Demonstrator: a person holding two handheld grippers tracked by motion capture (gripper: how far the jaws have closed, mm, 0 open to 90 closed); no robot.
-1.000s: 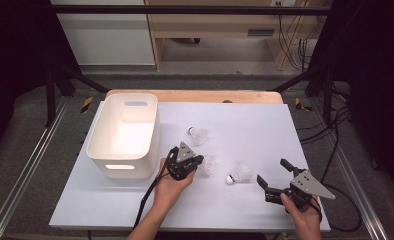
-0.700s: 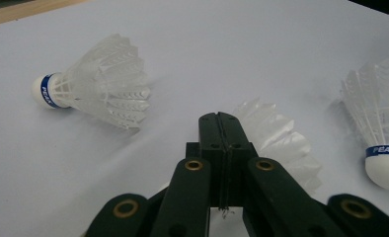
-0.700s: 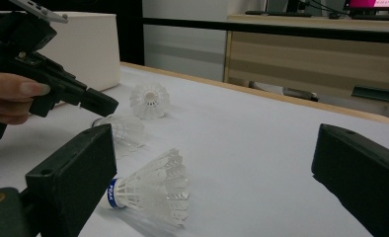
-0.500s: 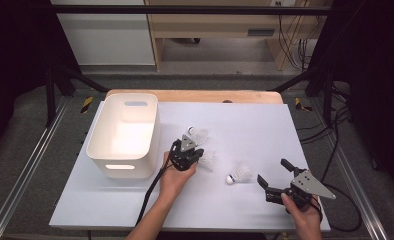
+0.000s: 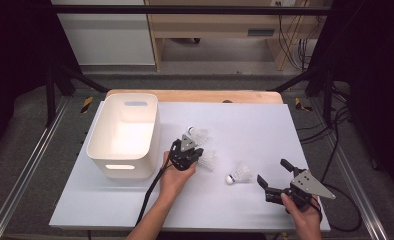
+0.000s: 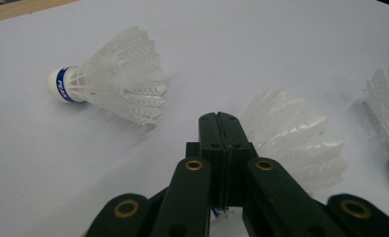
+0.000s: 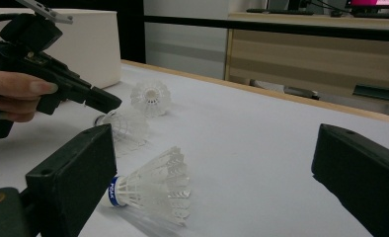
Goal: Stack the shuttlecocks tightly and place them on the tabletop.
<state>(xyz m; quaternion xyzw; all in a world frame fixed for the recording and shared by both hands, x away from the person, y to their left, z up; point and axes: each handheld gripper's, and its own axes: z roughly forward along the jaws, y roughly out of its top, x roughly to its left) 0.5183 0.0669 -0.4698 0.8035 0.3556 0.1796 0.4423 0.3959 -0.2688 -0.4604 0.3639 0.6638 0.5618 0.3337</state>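
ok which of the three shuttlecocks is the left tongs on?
The middle shuttlecock, beside the left tongs, shut on its edge. The far shuttlecock and the right shuttlecock lie apart, untouched.

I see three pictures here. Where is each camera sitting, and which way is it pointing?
High view: above the person's side, looking forward and down on the table, white bin, both forearms and grippers.
Left gripper view: rides the left gripper, looking along its shut jaws at the middle shuttlecock.
Right gripper view: rides the right gripper, looking between open jaws across the table; the other hand shows.
Shared: all three show the shuttlecocks.
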